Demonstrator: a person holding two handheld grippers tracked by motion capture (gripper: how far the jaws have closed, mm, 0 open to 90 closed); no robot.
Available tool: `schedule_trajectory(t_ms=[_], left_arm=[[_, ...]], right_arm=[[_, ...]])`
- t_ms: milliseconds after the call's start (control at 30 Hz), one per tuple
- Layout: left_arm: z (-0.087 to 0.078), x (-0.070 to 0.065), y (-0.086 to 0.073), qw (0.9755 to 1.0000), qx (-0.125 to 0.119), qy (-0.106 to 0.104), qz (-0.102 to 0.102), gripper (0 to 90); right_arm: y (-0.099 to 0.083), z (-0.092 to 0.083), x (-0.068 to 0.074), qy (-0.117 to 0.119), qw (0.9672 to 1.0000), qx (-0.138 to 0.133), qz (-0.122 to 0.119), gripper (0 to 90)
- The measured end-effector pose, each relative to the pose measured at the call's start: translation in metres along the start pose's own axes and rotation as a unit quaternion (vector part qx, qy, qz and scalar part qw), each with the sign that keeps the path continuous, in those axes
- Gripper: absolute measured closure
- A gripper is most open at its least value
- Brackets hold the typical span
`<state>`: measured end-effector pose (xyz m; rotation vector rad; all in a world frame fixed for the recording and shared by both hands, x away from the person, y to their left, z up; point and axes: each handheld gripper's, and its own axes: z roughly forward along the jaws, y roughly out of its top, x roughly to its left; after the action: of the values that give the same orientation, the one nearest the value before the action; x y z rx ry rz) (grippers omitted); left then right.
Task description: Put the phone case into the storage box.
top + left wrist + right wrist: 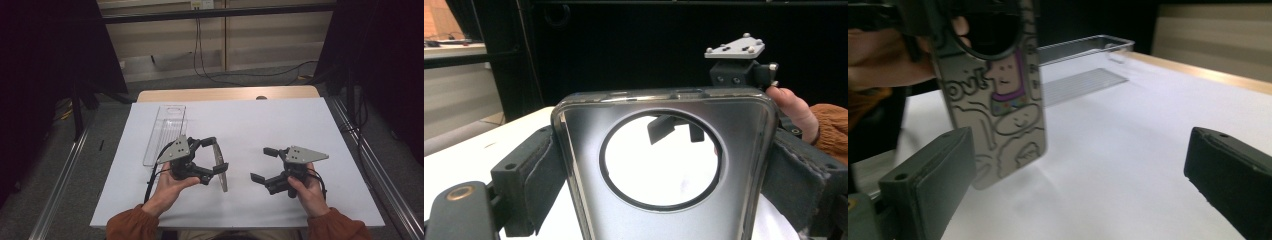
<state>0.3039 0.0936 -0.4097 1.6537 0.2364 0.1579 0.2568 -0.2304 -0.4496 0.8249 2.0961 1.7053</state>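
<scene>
A grey transparent phone case with a big round camera hole stands on edge, lifted off the white table. My left gripper is shut on its two long sides. In the left gripper view the case spans the gap between the padded jaws of the left gripper. In the right gripper view the case shows cartoon drawings on its back. My right gripper is held open to the right of the case, pointing towards it, with nothing between the jaws of the right gripper.
A long clear plastic tray lies at the table's left, behind the left gripper; the tray looks empty. A wooden strip edges the far side. Cables run over the floor beyond. Dark curtains flank the table.
</scene>
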Motion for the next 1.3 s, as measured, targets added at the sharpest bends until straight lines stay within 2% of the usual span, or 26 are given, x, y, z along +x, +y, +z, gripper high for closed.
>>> schedule_trajectory(t_ms=[67, 100, 200, 233, 300, 333, 400, 467, 533, 633, 700, 767, 800, 867, 933, 1000, 1100, 1233, 1300], left_arm=[[-0.002, 0.001, 0.0, 0.9999, 0.013, 0.0, 0.004, 11.7], [-0.002, 0.0, -0.001, 1.0, 0.004, 0.007, -0.001, 11.7], [-0.003, 0.002, -0.001, 0.9998, 0.007, 0.016, -0.002, 11.6], [-0.005, 0.003, 0.0, 0.9997, 0.016, 0.016, -0.003, 11.7], [-0.006, 0.003, 0.001, 0.9997, 0.018, 0.019, 0.0, 11.6], [-0.005, 0.002, 0.0, 0.9997, 0.009, 0.022, -0.004, 11.6], [-0.006, 0.002, 0.001, 0.9996, 0.009, 0.027, -0.007, 11.6], [-0.008, 0.004, 0.002, 0.9995, 0.018, 0.025, -0.005, 11.7], [-0.008, 0.003, 0.002, 0.9994, 0.012, 0.031, -0.007, 11.7], [-0.01, 0.004, 0.003, 0.9991, 0.01, 0.039, -0.01, 11.7], [-0.011, 0.005, 0.004, 0.9985, 0.005, 0.053, -0.013, 11.7], [-0.014, 0.006, 0.005, 0.9982, 0.011, 0.057, -0.013, 11.7], [-0.015, 0.007, 0.005, 0.9987, 0.012, 0.047, -0.013, 11.7], [-0.016, 0.007, 0.006, 0.998, 0.013, 0.06, -0.011, 11.7], [-0.017, 0.008, 0.007, 0.9983, 0.009, 0.056, -0.016, 11.7], [-0.019, 0.009, 0.009, 0.9979, 0.014, 0.063, -0.009, 11.7], [-0.022, 0.01, 0.011, 0.9975, 0.006, 0.069, -0.013, 11.7], [-0.026, 0.012, 0.014, 0.9974, -0.001, 0.07, -0.014, 11.7], [-0.028, 0.013, 0.016, 0.9967, -0.003, 0.08, -0.014, 11.7]], right_arm=[[-0.002, -0.003, -0.001, -0.022, 0.9997, 0.001, -0.007, 0.0], [-0.003, -0.005, -0.002, -0.029, 0.9996, 0.001, -0.005, 0.0], [-0.006, -0.009, -0.003, -0.043, 0.9991, -0.001, -0.002, 0.0], [-0.006, -0.01, -0.003, -0.047, 0.9989, -0.002, 0.002, 0.0], [-0.006, -0.015, -0.004, -0.067, 0.9978, 0.0, -0.005, 0.0], [-0.007, -0.016, -0.004, -0.077, 0.997, -0.006, -0.007, 0.0], [-0.008, -0.019, -0.005, -0.085, 0.9964, -0.004, -0.004, 0.0], [-0.009, -0.021, -0.005, -0.1, 0.9949, -0.014, 0.001, 0.0], [-0.011, -0.024, -0.006, -0.111, 0.9937, -0.013, -0.004, 0.0], [-0.013, -0.028, -0.006, -0.117, 0.9931, -0.01, 0.002, 0.0], [-0.014, -0.031, -0.006, -0.117, 0.9931, -0.011, 0.006, 0.0], [-0.015, -0.033, -0.006, -0.125, 0.9921, -0.012, 0.005, 0.0], [-0.015, -0.034, -0.006, -0.127, 0.9919, -0.012, 0.003, 0.0], [-0.017, -0.037, -0.007, -0.136, 0.9906, -0.014, 0.005, 0.0], [-0.018, -0.039, -0.008, -0.142, 0.9897, -0.013, 0.007, 0.0], [-0.019, -0.042, -0.008, -0.15, 0.9885, -0.017, 0.004, 0.0], [-0.021, -0.047, -0.006, -0.171, 0.9849, -0.027, 0.007, 0.0], [-0.023, -0.055, -0.006, -0.182, 0.9827, -0.036, 0.011, 0.0], [-0.024, -0.06, -0.006, -0.19, 0.9808, -0.039, 0.016, 0.0]])
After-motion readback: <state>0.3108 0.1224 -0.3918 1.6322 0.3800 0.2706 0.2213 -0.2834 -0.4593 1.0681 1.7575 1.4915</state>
